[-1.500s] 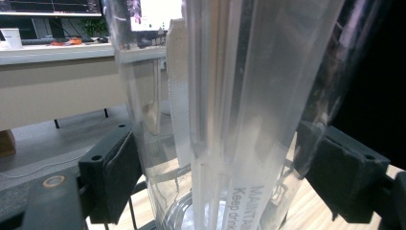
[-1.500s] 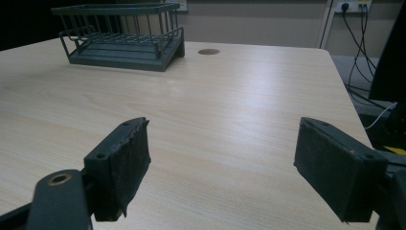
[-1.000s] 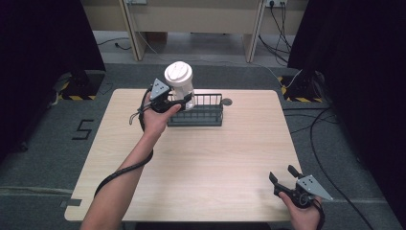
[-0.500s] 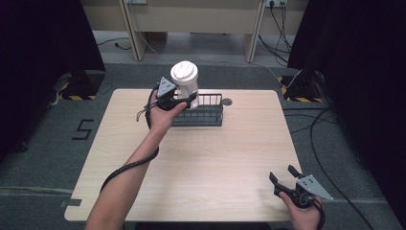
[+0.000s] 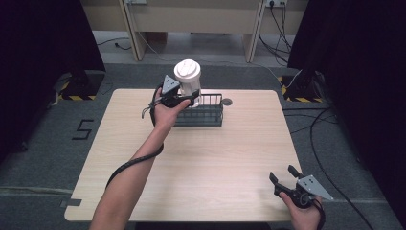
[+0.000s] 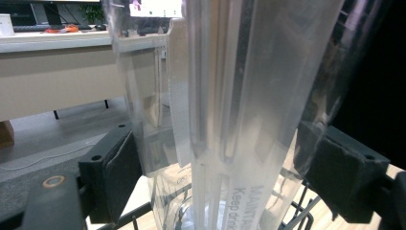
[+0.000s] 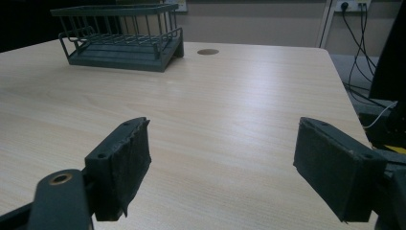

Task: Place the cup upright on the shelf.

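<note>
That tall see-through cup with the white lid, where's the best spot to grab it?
Around its straight clear wall below the white lid, coming in level from the side, as the left claw does now. The cup stands upright and its round sides fit between the two pads.

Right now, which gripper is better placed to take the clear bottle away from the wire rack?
Left. The left gripper already clamps the clear bottle above the wire rack. The right gripper sits open at the table's near corner.
</note>
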### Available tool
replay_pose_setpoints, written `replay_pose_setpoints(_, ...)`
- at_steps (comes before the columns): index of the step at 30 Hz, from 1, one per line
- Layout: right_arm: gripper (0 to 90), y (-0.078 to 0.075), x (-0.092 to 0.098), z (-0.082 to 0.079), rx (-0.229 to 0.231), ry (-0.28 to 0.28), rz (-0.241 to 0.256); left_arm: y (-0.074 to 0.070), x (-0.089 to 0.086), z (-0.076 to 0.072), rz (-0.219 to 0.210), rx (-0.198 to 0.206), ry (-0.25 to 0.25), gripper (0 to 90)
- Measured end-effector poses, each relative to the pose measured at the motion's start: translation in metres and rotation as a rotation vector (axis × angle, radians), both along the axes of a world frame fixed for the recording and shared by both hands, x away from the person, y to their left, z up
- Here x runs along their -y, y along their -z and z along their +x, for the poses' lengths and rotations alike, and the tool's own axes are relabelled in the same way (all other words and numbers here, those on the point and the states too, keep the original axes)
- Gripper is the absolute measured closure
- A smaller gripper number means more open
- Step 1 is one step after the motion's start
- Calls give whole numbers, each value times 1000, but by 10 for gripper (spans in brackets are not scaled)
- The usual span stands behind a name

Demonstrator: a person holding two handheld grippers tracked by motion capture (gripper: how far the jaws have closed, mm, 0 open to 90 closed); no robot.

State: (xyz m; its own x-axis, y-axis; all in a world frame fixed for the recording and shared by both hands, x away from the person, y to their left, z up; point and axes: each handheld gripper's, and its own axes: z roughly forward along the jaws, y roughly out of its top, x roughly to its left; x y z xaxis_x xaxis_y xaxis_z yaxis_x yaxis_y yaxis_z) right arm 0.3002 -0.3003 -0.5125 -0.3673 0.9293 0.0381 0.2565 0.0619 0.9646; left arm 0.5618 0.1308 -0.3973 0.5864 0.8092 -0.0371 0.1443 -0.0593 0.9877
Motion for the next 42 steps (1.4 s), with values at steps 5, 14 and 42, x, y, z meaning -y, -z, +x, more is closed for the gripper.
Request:
replay_pose_setpoints(5,207,0,0,0,3,1,-2,4,3,4,5,-12,-9,175)
replay_pose_setpoints(14,208,0,0,-1,0,-2,-2,11,5,9,9,-34,-25,175)
replay_pose_setpoints(42,208,0,1,-1,2,-9,-5,36,15,19,26,-96,-58,175)
